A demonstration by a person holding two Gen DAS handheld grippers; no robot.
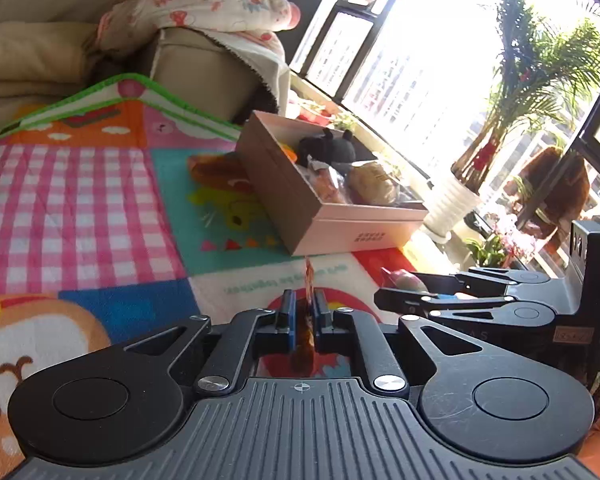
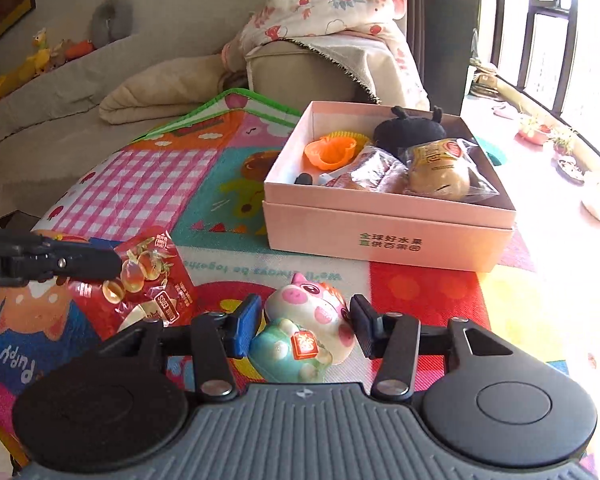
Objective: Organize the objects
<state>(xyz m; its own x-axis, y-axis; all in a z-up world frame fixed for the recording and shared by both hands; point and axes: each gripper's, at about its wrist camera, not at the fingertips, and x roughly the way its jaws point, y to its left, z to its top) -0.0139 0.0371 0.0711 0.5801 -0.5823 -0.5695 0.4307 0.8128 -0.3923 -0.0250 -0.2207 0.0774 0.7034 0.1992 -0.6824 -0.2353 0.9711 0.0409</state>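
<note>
**Both my jaws loaded, box ahead**

A patchwork play mat (image 2: 140, 184) fills most of both views under me, pink check in the upper left and cartoon squares lower down. Behind it, across the top of the frames, runs a beige sofa (image 2: 60, 80) with a flowered blanket (image 2: 324, 8) heaped on its arm.

On the mat sits the open pink box (image 2: 384, 240), right of centre in my right wrist view and at mid-frame in the left one. Inside it lie a black plush toy (image 2: 410, 130), an orange silicone cup (image 2: 330, 154) and wrapped buns (image 2: 436, 172).

My left gripper (image 1: 304, 312) has its blue pads pressed together on a red snack packet (image 2: 148, 280), seen edge-on between them in the left wrist view; in the right wrist view the packet hangs at lower left from that gripper's tip.

My right gripper (image 2: 304, 326) is clamped on a pig squishy toy (image 2: 312, 320), pink-and-white head up, green body low, at bottom centre, just before the box.
</note>
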